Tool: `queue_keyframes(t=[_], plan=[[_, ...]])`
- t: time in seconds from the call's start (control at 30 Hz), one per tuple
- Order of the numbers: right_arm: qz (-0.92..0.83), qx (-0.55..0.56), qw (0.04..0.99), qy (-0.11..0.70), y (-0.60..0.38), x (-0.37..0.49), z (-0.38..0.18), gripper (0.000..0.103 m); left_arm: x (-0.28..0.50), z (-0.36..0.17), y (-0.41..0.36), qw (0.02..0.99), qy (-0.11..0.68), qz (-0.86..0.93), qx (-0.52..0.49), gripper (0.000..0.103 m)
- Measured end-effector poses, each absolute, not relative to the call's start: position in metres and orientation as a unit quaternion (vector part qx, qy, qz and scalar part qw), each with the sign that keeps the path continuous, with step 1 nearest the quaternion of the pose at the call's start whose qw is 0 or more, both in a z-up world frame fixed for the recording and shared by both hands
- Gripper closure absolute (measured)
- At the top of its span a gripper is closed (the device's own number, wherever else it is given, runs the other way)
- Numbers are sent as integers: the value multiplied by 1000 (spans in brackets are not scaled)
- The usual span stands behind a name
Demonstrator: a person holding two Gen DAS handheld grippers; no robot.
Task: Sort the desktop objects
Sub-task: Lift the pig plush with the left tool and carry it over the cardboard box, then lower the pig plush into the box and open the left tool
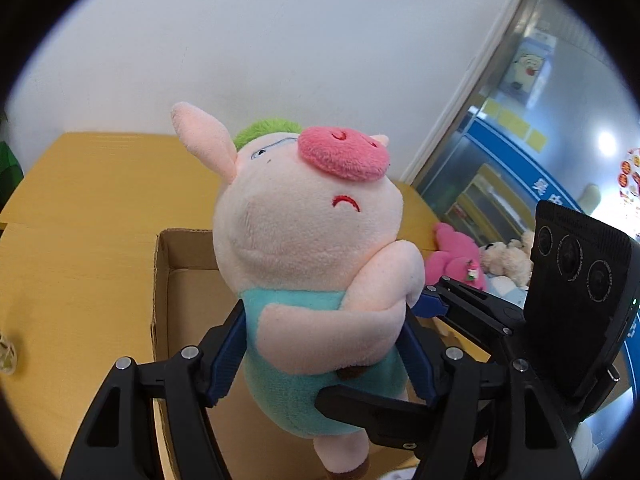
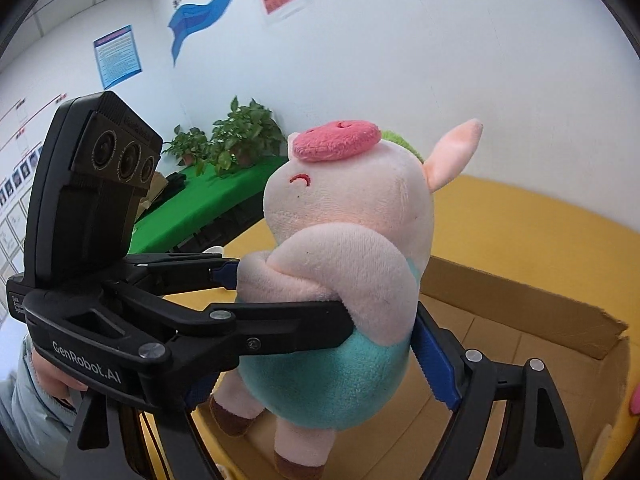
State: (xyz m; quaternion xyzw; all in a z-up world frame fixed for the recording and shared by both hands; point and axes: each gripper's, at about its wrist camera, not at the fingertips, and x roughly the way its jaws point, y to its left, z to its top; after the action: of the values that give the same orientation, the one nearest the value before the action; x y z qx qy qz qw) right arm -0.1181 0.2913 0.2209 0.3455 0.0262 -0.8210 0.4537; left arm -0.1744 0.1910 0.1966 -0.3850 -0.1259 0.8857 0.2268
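A plush pig with a pink snout, green hair tuft and teal overalls is held upright above an open cardboard box. My left gripper is shut on its teal body, blue pads pressing both sides. My right gripper is shut on the same pig from the other side. In the left wrist view the right gripper's fingers reach in from the right at the pig's arm. In the right wrist view the left gripper's fingers reach in from the left. The box lies under the pig's feet.
The box sits on a yellow table against a white wall. A pink plush and a beige teddy lie at the right. A green-covered table with potted plants stands farther back.
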Motion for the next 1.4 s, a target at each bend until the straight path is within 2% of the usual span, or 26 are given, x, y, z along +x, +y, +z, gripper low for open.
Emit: queue_keyframes(t=[0.33, 0.43, 0.5, 0.53, 0.73, 0.8, 0.9, 1.1, 1.4], plan=[[-762, 474, 439, -42, 242, -224, 105, 19, -262, 104, 175, 175, -156, 831, -505, 34], [-748, 504, 429, -46, 221, -244, 81, 14, -266, 86, 176, 163, -144, 821, -527, 33], [-741, 513, 430, -52, 217, -248, 74, 3, -262, 89, 185, 160, -129, 824, -529, 31], [-739, 514, 432, -54, 213, -243, 71, 1, -260, 91, 187, 156, -127, 822, -532, 29], [-730, 527, 430, -67, 201, -220, 76, 0, -231, 108, 191, 122, -94, 833, -532, 28], [-735, 524, 424, -65, 207, -202, 85, 0, -213, 122, 183, 116, -106, 843, -514, 28], [-752, 509, 415, -60, 242, -176, 112, 0, -180, 147, 168, 105, -122, 862, -481, 28], [-835, 412, 364, 9, 306, -86, 184, 0, -80, 197, 169, 107, -76, 909, -396, 27], [-912, 320, 252, 58, 413, 55, 233, 0, 30, 254, 252, 104, -15, 963, -249, 24]])
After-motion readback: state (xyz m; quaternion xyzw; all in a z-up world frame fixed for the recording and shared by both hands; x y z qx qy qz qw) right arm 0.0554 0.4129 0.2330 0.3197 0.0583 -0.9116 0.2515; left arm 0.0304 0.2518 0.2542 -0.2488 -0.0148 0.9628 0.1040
